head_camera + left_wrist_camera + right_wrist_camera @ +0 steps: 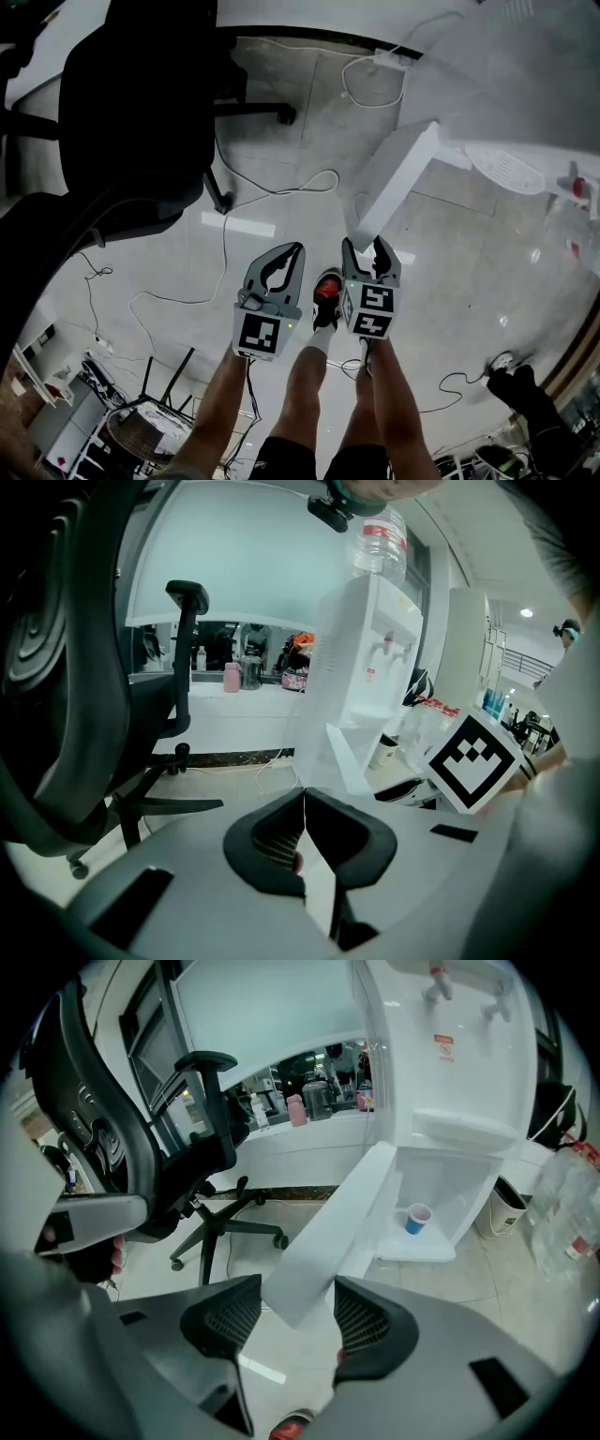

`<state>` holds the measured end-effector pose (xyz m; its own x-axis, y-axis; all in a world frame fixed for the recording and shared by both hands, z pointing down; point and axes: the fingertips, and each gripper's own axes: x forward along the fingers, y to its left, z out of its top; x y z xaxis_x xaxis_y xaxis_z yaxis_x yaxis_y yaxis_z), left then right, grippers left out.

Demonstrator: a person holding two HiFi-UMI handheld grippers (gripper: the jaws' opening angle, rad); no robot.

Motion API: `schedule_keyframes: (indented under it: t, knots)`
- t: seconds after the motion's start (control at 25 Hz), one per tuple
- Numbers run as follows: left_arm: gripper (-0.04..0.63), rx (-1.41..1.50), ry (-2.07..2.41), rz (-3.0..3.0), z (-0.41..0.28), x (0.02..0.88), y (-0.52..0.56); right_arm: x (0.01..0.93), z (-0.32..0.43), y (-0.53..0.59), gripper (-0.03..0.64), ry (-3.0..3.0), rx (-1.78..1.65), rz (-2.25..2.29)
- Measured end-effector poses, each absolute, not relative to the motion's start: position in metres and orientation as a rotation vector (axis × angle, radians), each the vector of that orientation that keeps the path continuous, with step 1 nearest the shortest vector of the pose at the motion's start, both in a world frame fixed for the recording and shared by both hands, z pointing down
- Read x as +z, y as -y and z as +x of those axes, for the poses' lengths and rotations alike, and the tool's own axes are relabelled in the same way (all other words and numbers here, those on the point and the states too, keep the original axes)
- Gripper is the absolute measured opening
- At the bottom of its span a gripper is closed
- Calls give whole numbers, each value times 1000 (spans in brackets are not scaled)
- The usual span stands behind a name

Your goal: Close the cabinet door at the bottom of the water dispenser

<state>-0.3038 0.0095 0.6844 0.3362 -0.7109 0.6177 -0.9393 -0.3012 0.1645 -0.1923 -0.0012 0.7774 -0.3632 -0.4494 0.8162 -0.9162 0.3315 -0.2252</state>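
Right tongs [298,1290] astride the open cabinet door [330,1232], left tongs [305,797] together

White cabinet door [328,1232] hangs swung wide open off the white water dispenser [459,1082], slanting towards the right gripper [298,1307]. Its free lower corner sits right between those parted jaws, the dispenser beyond.

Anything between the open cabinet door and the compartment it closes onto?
Nothing visible in the swing path of the door. A small cup sits inside the compartment, set back from its front edge.
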Motion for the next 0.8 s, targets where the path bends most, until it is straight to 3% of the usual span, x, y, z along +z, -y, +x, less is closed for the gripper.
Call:
schedule_keyframes:
  t: [0.8]
  knots:
    - [25, 616, 1368, 2203, -265, 669, 2, 778, -154, -16, 216, 1935, 921, 1218]
